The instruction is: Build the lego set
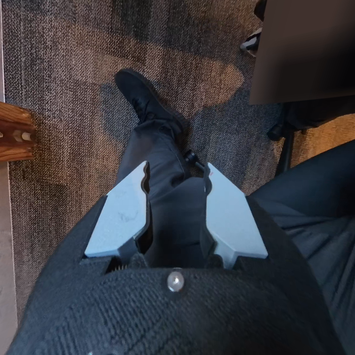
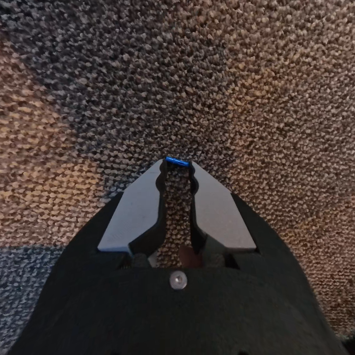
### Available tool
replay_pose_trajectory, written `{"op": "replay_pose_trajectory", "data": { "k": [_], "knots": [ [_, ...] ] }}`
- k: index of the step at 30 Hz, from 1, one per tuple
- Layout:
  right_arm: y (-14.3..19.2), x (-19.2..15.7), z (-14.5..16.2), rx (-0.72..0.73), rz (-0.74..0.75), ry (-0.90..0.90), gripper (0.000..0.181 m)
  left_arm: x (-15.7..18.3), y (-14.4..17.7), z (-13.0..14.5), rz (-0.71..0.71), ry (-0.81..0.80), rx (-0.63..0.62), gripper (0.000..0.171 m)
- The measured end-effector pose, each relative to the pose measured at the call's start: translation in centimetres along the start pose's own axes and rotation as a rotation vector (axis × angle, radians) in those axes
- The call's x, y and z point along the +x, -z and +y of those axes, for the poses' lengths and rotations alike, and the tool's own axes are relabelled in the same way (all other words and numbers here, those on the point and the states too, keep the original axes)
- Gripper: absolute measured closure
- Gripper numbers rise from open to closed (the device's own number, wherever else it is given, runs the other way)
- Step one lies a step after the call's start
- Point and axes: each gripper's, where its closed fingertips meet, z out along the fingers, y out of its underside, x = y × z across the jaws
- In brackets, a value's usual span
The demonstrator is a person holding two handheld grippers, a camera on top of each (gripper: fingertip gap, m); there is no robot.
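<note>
In the right wrist view a small blue lego pin [image 2: 176, 161] lies crosswise between the tips of my right gripper [image 2: 177, 163], just above the carpet. The jaws are closed on its two ends. My left gripper [image 1: 176, 169] is open and empty. It points down over a person's leg in dark trousers [image 1: 159, 153]. No other lego parts show in either view.
Brown-grey carpet [image 1: 76, 76] fills both views. A person's black shoe [image 1: 144, 98] rests on it. A wooden furniture piece [image 1: 15, 134] is at the left edge. A dark table top [image 1: 307, 51] is at the upper right, with a chair base [image 1: 284, 138] below it. The grippers' ends are close to 70 centimetres from one another.
</note>
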Motion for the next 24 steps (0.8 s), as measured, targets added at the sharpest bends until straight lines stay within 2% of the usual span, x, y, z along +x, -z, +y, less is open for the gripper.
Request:
{"op": "replay_pose_trajectory", "data": {
  "k": [1, 3, 8, 10, 12, 14, 17, 21, 24],
  "knots": [
    [0.0, 0.0, 0.0, -0.002, -0.006, -0.022, 0.161, 0.0, -0.1, 0.2, 0.001, -0.009, -0.006, 0.118],
    [0.0, 0.1, 0.0, -0.009, -0.02, -0.058, 0.161, 0.0, 0.0, 0.5, 0.004, -0.018, -0.008, 0.118],
    [1.2, -0.3, -0.7, -0.02, -0.002, 0.026, 0.161, 0.2, 0.3, -0.2, 0.044, 0.004, 0.016, 0.118],
    [3.0, -0.8, -1.5, -0.019, -0.012, 0.075, 0.161, 0.4, 0.6, -1.2, 0.052, -0.024, 0.024, 0.118],
    [5.9, -1.9, -3.2, -0.004, -0.038, 0.158, 0.161, 0.9, 1.5, -3.9, 0.071, -0.07, 0.06, 0.117],
    [10.4, -3.3, -6.1, 0.05, -0.07, 0.274, 0.161, 2.1, 3.0, -7.9, 0.108, -0.129, 0.134, 0.116],
    [19.2, -5.4, -11.5, 0.167, -0.111, 0.438, 0.161, 4.4, 5.7, -14.9, 0.136, -0.264, 0.27, 0.117],
    [33.6, -7.7, -18.1, 0.364, -0.122, 0.577, 0.161, 9.1, 8.4, -24.1, 0.169, -0.448, 0.48, 0.118],
    [44.7, -9.7, -20.3, 0.535, -0.157, 0.581, 0.16, 11.9, 7.5, -28.9, 0.182, -0.559, 0.546, 0.119]
  ]
}}
